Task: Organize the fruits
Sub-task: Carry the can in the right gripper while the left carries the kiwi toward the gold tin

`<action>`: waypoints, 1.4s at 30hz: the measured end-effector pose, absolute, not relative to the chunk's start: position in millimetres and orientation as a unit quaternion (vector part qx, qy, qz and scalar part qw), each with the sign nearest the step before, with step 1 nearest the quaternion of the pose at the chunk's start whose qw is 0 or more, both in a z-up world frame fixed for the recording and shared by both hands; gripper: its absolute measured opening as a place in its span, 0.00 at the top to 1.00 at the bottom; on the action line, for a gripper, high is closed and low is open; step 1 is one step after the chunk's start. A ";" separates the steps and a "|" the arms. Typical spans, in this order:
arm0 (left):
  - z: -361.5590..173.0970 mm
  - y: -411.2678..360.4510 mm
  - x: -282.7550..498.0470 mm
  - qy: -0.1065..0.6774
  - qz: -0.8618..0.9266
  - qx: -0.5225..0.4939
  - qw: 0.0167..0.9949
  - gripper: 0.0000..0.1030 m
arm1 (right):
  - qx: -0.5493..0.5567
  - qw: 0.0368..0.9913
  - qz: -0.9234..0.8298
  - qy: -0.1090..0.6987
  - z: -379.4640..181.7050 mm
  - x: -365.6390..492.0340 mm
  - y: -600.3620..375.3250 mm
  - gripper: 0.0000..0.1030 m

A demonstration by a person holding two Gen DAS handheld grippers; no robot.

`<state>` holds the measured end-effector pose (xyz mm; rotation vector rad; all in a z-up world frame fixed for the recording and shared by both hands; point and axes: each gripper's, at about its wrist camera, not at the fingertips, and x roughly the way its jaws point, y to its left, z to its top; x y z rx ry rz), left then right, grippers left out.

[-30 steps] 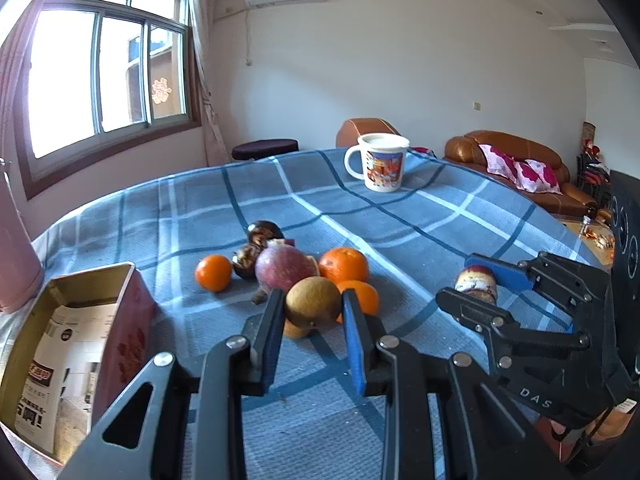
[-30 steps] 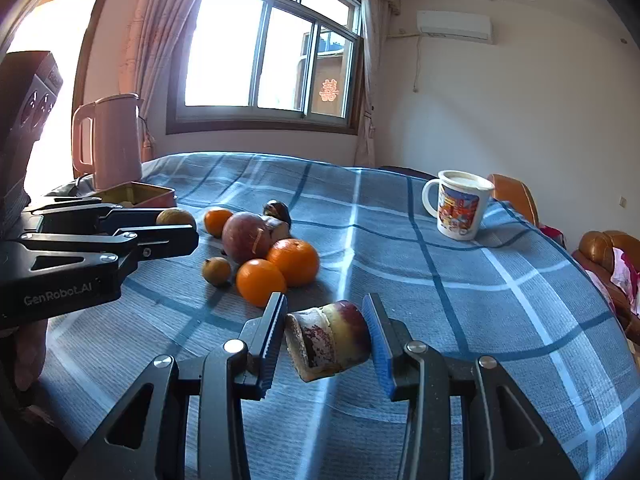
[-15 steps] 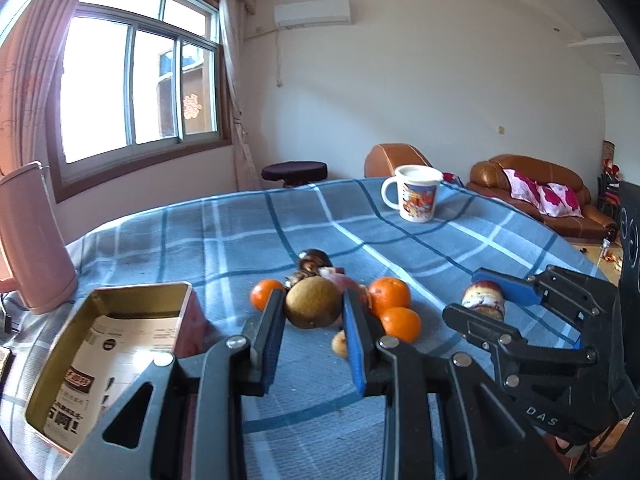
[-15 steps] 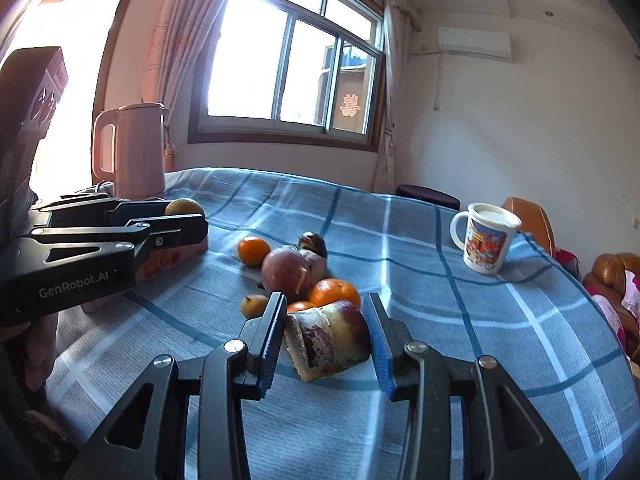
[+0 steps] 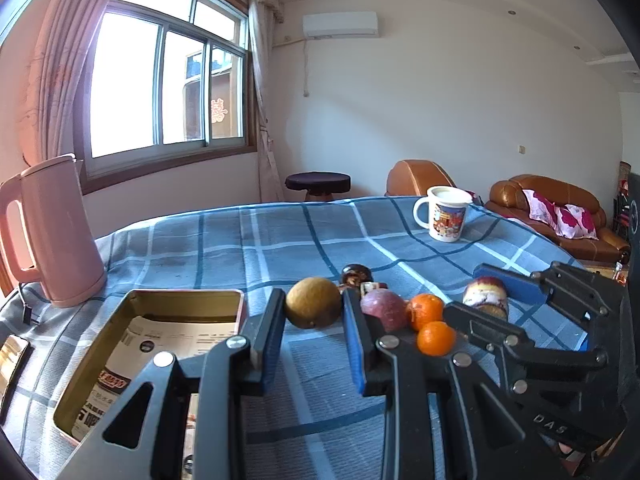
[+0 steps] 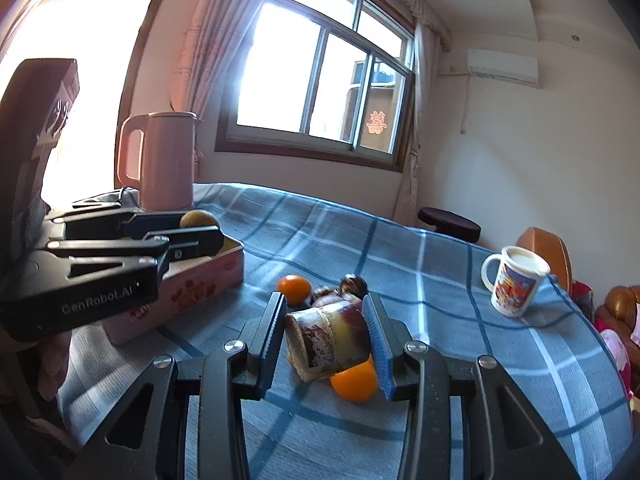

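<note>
Near tin (image 5: 92,344), my left gripper (image 5: 314,312) pinched brown fruit (image 5: 313,307); right gripper (image 6: 327,332) clamped cut purple fruit (image 6: 326,342). Round fruit risked slipping, rolling off cloth.

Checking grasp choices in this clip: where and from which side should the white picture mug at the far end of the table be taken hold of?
The mug stands upright and apart from the fruit, its handle toward the window side. Probably best to come in level from the near side and close the fingers across the round body below the rim. The handle loop looks narrow for these wide fingers.
</note>
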<state>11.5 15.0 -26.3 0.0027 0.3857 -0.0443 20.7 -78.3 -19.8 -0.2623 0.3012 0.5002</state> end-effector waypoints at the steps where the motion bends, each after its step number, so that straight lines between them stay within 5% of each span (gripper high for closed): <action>1: -26.2 18.2 11.4 0.191 -0.019 -0.001 0.981 0.71 | -0.130 0.949 0.249 0.147 -18.2 21.5 -75.4 0.60; 42: -30.2 100.8 8.7 0.195 0.064 -0.044 0.978 0.71 | -0.172 0.921 0.328 0.120 10.1 36.2 17.7 0.59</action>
